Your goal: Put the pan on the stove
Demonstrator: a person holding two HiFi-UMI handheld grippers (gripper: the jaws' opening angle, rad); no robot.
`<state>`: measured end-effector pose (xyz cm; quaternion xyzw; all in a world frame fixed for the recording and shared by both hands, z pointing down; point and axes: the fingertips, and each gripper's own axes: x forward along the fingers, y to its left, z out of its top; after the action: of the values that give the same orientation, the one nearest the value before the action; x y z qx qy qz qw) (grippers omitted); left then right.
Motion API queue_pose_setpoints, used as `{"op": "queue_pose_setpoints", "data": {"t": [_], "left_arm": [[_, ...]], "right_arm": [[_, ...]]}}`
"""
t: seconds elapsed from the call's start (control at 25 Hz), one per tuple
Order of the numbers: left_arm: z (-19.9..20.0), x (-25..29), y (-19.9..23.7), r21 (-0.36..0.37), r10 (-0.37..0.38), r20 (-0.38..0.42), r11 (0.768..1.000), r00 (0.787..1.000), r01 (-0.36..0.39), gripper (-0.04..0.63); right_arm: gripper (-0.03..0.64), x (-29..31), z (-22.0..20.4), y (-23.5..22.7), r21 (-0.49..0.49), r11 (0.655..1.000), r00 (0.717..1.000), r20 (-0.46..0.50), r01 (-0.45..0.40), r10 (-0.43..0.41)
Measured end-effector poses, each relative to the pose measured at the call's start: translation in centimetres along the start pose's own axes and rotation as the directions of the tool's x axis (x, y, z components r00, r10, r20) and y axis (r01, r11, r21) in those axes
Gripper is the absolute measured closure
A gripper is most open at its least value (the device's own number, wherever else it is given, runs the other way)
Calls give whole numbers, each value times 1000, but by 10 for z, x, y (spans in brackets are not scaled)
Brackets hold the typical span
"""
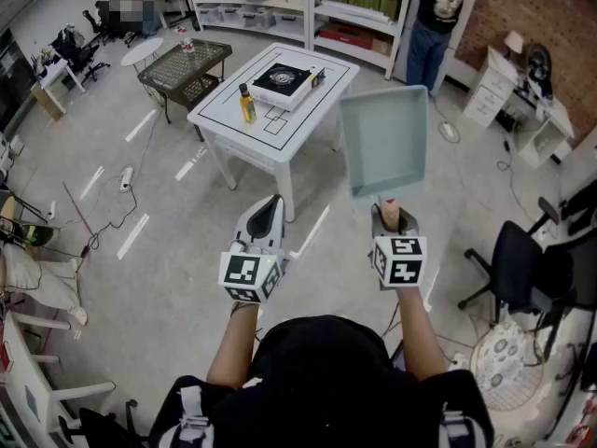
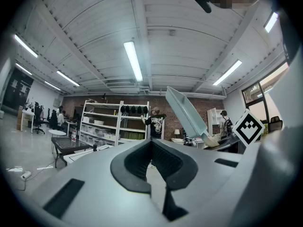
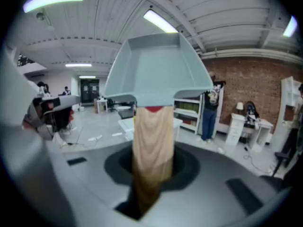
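A square pale blue pan (image 1: 384,140) with a wooden handle (image 1: 391,211) is held up in the air, tilted, and my right gripper (image 1: 392,217) is shut on that handle. In the right gripper view the pan (image 3: 156,70) fills the upper middle, and the handle (image 3: 152,141) runs down between the jaws of the right gripper (image 3: 150,176). The stove (image 1: 284,80) sits on a white table (image 1: 280,131) well ahead of me. My left gripper (image 1: 266,215) hangs beside the right one, shut and holding nothing. The left gripper view shows that left gripper (image 2: 154,167) and the pan (image 2: 187,110) at its right.
A yellow bottle (image 1: 247,104) stands on the white table near the stove. A black mesh table (image 1: 185,63) is at the left, and shelves (image 1: 298,7) with a person (image 1: 438,17) are at the back. An office chair (image 1: 522,259) is at my right. Cables lie on the floor.
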<state>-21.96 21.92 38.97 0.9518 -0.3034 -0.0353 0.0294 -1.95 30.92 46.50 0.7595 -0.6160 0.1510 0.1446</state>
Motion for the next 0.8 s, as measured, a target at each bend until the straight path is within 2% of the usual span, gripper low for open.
{"op": "queue_pose_setpoints", "data": {"t": [0.48, 0.8], "left_arm": [[-10, 13, -10, -5, 14, -20, 1000, 1000, -14, 569], [-21, 37, -38, -5, 21, -34, 1000, 999, -21, 569]], "right_arm": [[523, 5, -11, -11, -7, 999, 999, -27, -36, 36], [523, 5, -22, -46, 7, 999, 997, -48, -54, 54]]}}
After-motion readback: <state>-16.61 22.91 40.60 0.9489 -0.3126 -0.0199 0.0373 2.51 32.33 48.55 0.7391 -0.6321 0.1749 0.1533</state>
